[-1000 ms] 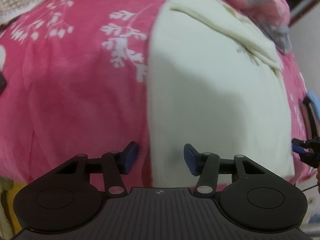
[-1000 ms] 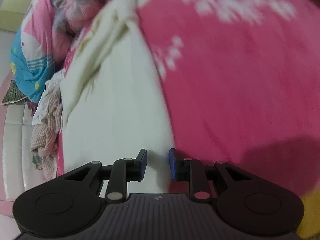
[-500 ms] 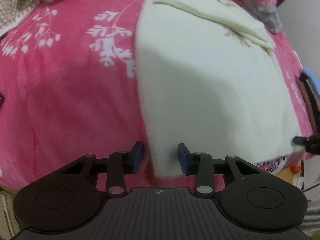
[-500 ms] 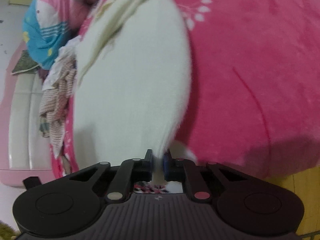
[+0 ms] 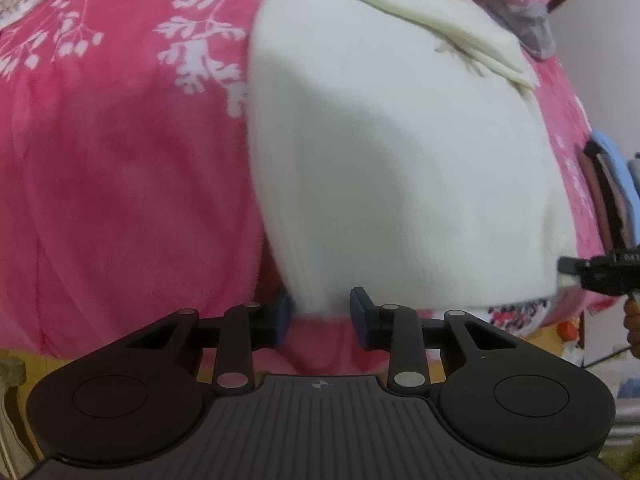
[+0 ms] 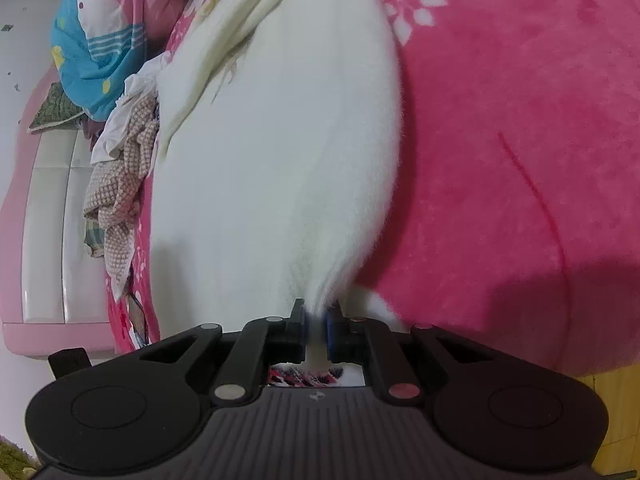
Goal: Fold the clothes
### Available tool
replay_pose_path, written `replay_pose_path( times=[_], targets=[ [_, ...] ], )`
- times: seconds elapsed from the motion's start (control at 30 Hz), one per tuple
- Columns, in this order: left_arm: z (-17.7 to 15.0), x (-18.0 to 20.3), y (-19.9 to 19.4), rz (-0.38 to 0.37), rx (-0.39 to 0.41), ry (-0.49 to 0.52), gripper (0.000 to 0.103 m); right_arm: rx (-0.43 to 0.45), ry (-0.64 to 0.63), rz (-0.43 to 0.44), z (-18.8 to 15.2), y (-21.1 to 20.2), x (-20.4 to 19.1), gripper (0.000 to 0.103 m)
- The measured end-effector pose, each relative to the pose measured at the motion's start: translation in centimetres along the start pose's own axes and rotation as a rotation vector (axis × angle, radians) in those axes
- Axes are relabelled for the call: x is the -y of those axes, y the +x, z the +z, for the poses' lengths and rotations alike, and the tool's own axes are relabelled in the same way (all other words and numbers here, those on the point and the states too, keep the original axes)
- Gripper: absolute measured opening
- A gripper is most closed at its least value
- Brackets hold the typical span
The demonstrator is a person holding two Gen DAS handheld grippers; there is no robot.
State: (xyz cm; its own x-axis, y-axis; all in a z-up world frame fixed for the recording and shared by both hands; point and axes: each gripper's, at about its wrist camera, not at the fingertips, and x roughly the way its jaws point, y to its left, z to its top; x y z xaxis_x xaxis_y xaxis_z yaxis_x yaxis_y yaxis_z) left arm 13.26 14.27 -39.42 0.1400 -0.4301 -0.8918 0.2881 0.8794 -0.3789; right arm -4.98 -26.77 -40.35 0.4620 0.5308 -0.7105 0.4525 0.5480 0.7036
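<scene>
Fingers first: on our right gripper (image 6: 316, 330) they are pressed together on the near corner of the white garment (image 6: 276, 168), whose fuzzy fabric bunches into the narrow slot between the blue pads. On our left gripper (image 5: 320, 314) the fingers (image 5: 362, 314) stand apart, and the garment's other near corner hangs into the gap between them, its edge just against the left pad while the right pad is clear of it.

Largest before us is the bed, covered by a pink blanket (image 5: 120, 168) with white leaf prints. The white garment (image 5: 400, 152) lies spread across the blanket, its near hem raised at the bed's front edge where both grippers meet it. In the left wrist view the tip of the right gripper (image 5: 596, 270) shows dark at the garment's right near corner.

At the garment's far end a cream folded piece (image 5: 432, 20) rests on top. Beyond it, toward the far edge of the bed, we see a heap of other clothes: a blue and pink printed piece (image 6: 104, 40) and a checked brown cloth (image 6: 120, 184).
</scene>
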Motion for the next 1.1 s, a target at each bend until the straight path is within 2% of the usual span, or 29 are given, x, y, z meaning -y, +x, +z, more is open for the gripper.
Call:
replay_pose_path(
  times=[0.03,0.1,0.13,0.17,0.33,0.47,0.6,0.83,1.1],
  targets=[
    [0.2,-0.1,0.1,-0.003,0.003,-0.024,0.03,0.0,-0.002,0.004,0.1,0.0,0.0,0.008],
    [0.4,-0.3,-0.1,-0.012,0.014,-0.06,0.022,0.006,-0.006,0.021,0.1,-0.2,0.0,0.008],
    [0.5,-0.4,-0.2,-0.016,0.02,-0.077,0.013,0.011,-0.007,0.031,0.0,-0.4,0.1,0.007],
    [0.5,-0.3,-0.4,-0.021,0.024,-0.081,0.009,0.019,-0.003,0.04,0.0,-0.7,0.1,0.007],
    [1.5,1.3,-2.2,-0.038,0.05,-0.024,0.007,0.078,0.019,0.113,-0.1,-3.1,-0.4,0.007],
    [3.6,3.2,-4.3,-0.081,0.124,0.014,0.006,0.134,0.025,0.175,0.7,-4.8,-1.3,0.007],
    [6.3,4.7,-5.9,-0.124,0.221,0.003,0.006,0.206,0.021,0.24,2.3,-6.3,-2.2,0.007],
    [12.4,5.6,-7.0,-0.207,0.382,-0.035,0.006,0.34,-0.022,0.326,7.6,-7.9,-4.5,0.007],
    [21.4,5.2,-4.7,-0.247,0.487,-0.037,0.006,0.457,-0.084,0.388,16.6,-7.6,-6.8,0.007]
  ],
)
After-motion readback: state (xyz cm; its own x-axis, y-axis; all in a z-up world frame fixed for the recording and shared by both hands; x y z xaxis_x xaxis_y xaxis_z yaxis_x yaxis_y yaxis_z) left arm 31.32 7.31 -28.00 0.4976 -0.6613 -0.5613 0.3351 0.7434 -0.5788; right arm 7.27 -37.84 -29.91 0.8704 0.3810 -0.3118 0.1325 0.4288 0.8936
